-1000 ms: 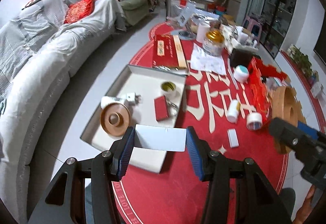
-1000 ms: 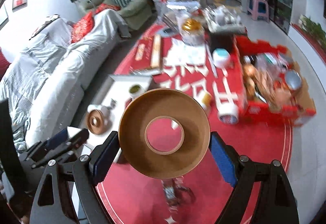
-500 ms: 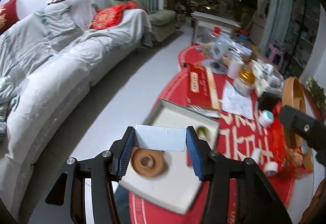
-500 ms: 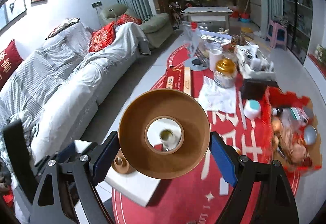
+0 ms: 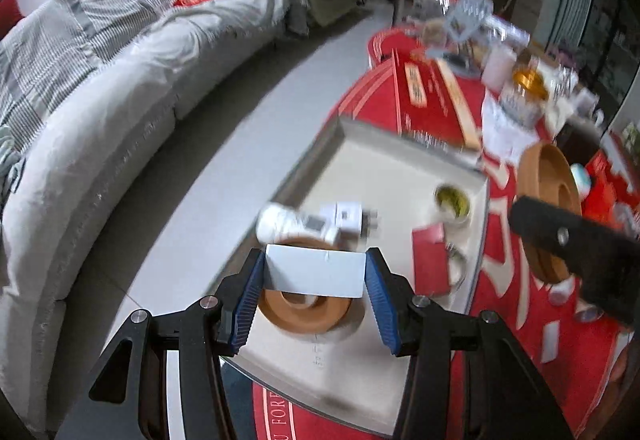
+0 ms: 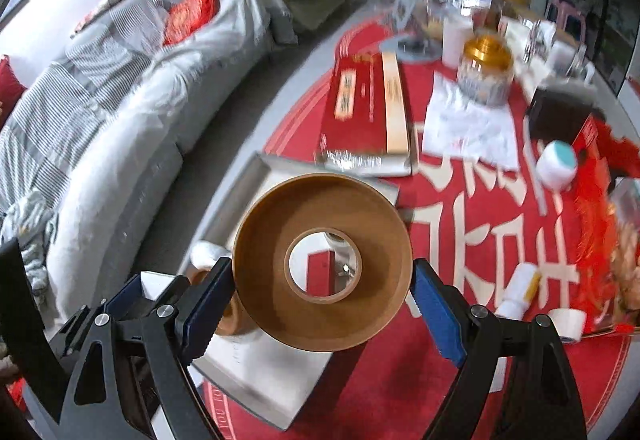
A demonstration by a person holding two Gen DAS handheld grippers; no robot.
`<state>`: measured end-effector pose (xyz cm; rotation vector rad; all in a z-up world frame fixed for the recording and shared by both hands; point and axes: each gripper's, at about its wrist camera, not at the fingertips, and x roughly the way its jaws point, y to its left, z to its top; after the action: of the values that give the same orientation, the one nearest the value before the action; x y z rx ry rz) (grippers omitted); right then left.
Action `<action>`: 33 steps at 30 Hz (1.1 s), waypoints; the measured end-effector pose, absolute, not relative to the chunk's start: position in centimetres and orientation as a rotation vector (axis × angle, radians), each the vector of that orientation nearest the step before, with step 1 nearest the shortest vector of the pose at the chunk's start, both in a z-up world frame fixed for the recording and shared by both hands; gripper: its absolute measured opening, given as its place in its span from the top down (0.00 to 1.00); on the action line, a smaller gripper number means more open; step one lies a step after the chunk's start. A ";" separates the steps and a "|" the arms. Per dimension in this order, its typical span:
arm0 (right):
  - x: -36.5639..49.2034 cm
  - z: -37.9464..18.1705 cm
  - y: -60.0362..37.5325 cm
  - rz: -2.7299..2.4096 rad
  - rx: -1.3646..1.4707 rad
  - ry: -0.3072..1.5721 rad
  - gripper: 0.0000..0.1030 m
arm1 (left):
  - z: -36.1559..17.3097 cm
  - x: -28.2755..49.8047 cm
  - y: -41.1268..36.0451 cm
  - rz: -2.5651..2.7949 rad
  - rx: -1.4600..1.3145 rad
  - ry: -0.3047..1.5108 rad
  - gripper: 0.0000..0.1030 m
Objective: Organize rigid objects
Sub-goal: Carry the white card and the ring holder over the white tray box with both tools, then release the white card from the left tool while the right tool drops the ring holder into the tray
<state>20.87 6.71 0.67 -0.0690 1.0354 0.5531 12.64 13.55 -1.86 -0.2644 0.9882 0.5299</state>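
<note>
My left gripper [image 5: 316, 272] is shut on a flat white card [image 5: 316, 272] and holds it above the near end of a white tray [image 5: 384, 163]. In the tray lie a brown tape roll [image 5: 308, 310], a white charger plug [image 5: 344, 217], a white bottle [image 5: 280, 224], a red box [image 5: 430, 264] and a small green-topped jar [image 5: 452, 199]. My right gripper [image 6: 322, 264] is shut on a large brown tape roll [image 6: 256, 264], held upright over the tray's near right side [image 6: 256, 364]. This roll also shows at the right of the left wrist view [image 5: 536, 179].
A round red rug [image 6: 460, 224] carries a long red box [image 6: 360, 107], a gold-lidded jar [image 6: 486, 71], paper, a white pot with a teal lid [image 6: 558, 161], a small white bottle [image 6: 520, 290] and white tape [image 6: 568, 324]. A grey covered sofa [image 5: 100, 87] runs along the left.
Both grippers have dropped and moved closer to the tray, still holding the card and the big tape roll. The view is blurred by the motion.
</note>
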 end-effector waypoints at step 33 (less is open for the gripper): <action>24.1 -6.4 10.5 0.562 -0.081 1.192 0.01 | -8.4 12.8 12.6 0.496 -0.261 1.132 0.10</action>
<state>24.07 10.46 -6.44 -0.0808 1.1919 0.5622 12.76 12.56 -8.37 -0.2607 1.1319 0.4962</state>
